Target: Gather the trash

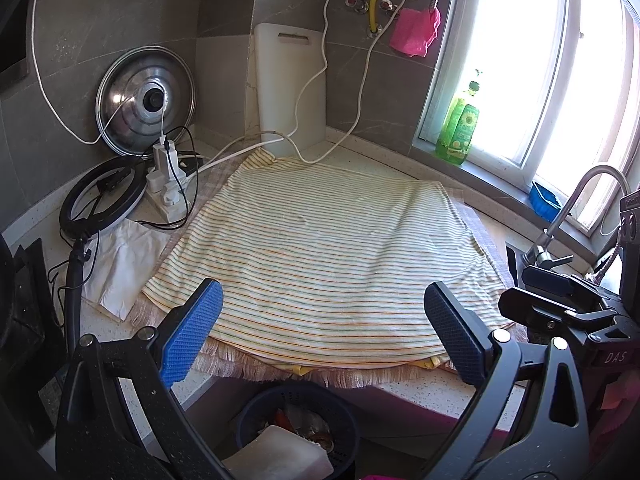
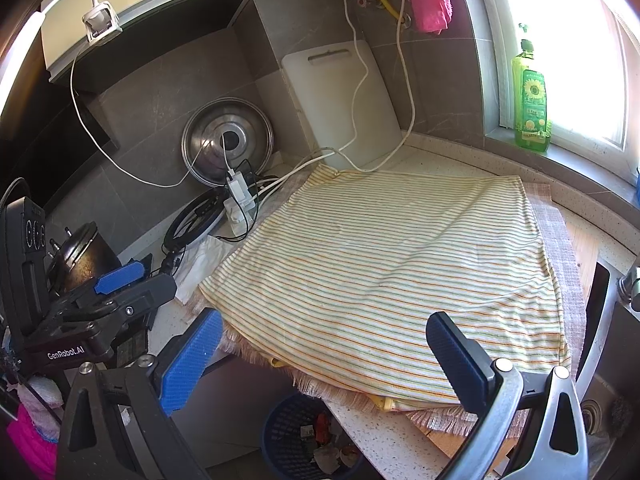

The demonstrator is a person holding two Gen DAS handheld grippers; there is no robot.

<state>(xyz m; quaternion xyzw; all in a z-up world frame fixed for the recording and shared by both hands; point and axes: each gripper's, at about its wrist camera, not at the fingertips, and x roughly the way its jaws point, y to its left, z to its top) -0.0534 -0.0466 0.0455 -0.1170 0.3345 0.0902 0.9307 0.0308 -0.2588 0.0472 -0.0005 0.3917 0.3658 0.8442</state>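
Note:
A striped cloth (image 1: pixel 320 248) (image 2: pixel 392 264) covers the counter, and no trash lies on it. A dark blue waste basket (image 1: pixel 298 432) (image 2: pixel 296 440) stands on the floor below the counter's front edge, holding wrappers and a white block. A crumpled white tissue (image 1: pixel 124 264) (image 2: pixel 200 256) lies at the cloth's left side. My left gripper (image 1: pixel 320 334) is open above the basket and the counter edge, with nothing between its fingers. My right gripper (image 2: pixel 324 360) is open too, and holds nothing. The left gripper's body (image 2: pixel 100 304) shows in the right wrist view.
A pot lid (image 1: pixel 146 100), a white cutting board (image 1: pixel 290 84), a power strip with cables (image 1: pixel 168 188) and a ring light (image 1: pixel 102 196) crowd the back left. A green bottle (image 1: pixel 458 124) stands on the windowsill. A faucet (image 1: pixel 572 208) and a sink (image 2: pixel 608 340) are at the right.

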